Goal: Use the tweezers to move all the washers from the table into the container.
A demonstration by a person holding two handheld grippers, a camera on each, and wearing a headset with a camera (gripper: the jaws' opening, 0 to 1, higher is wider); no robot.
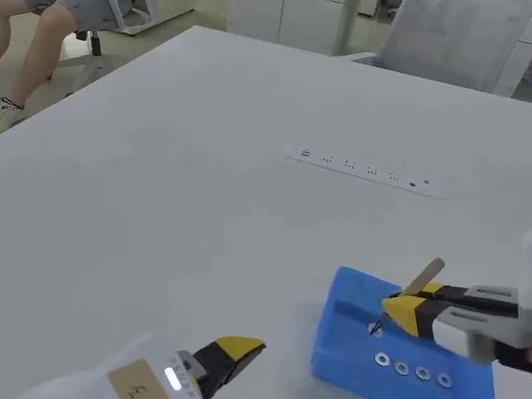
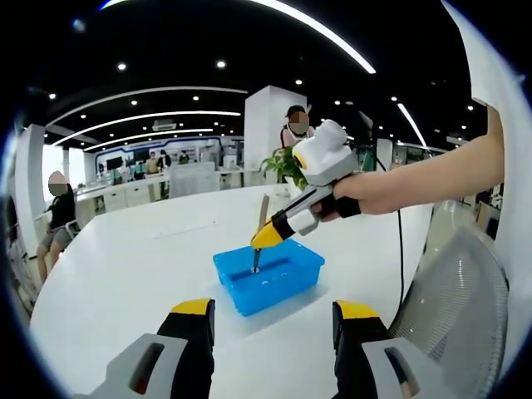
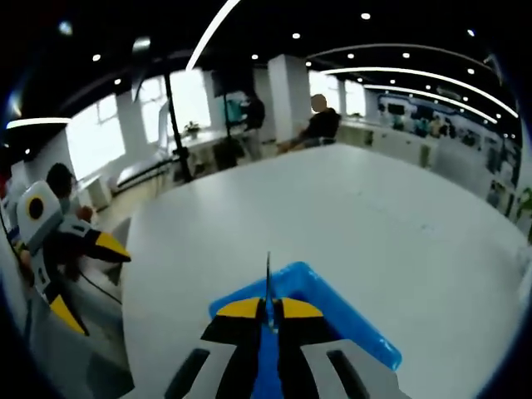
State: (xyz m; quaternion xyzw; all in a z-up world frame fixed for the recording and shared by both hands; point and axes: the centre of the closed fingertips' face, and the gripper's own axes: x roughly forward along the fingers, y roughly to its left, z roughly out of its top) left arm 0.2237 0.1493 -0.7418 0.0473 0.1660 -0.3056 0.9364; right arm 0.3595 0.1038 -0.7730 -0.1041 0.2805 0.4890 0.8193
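We hold our right claw (image 1: 397,308) pressed together on the tweezers (image 1: 426,276). Their tips point down into the blue container (image 1: 337,342), which sits at about five o'clock on the white bench (image 1: 191,171) in the head view. Four washers (image 1: 402,368) lie in a row on the container floor, toward five o'clock from the tips. Our left claw (image 2: 274,320) is spread, pinching nothing, at seven o'clock and apart from the container.
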